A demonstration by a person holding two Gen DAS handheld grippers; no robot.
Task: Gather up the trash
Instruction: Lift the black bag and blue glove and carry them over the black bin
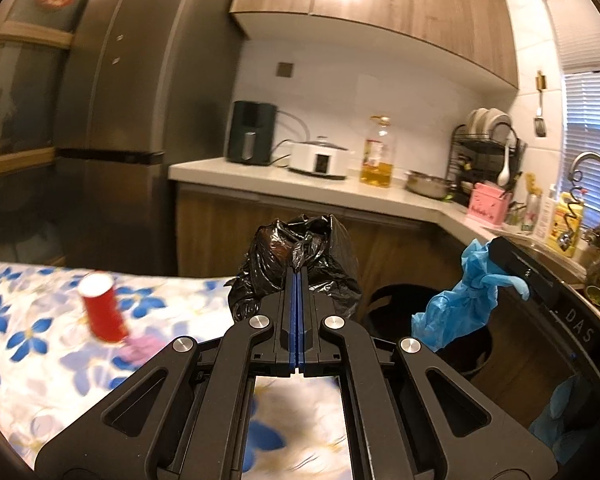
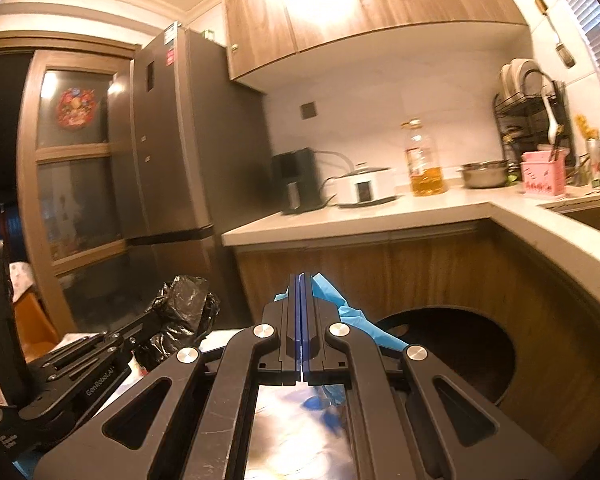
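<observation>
Clearly the carrying step is in hand: both pieces of trash are up off the table (image 1: 40,360) and on their way to the bin (image 2: 452,356). The left gripper (image 1: 298,276) has its jaws pressed together on a fold of the black bag (image 1: 300,256), which bulges crumpled around the tips, over the table's far edge. The right gripper (image 2: 301,280) is likewise clamped, pinching a blue glove (image 1: 460,304) that hangs limp from its tips. The bin stands open and dark on the floor against the wooden cabinet (image 2: 380,272), just beyond and below both grippers. A red cup (image 1: 102,308) stands on the flowered cloth, not yet collected.

Next, I judge, each gripper needs to come over the bin's mouth before it parts its jaws. The glove may cling to the pads; the bag could catch the rim.
</observation>
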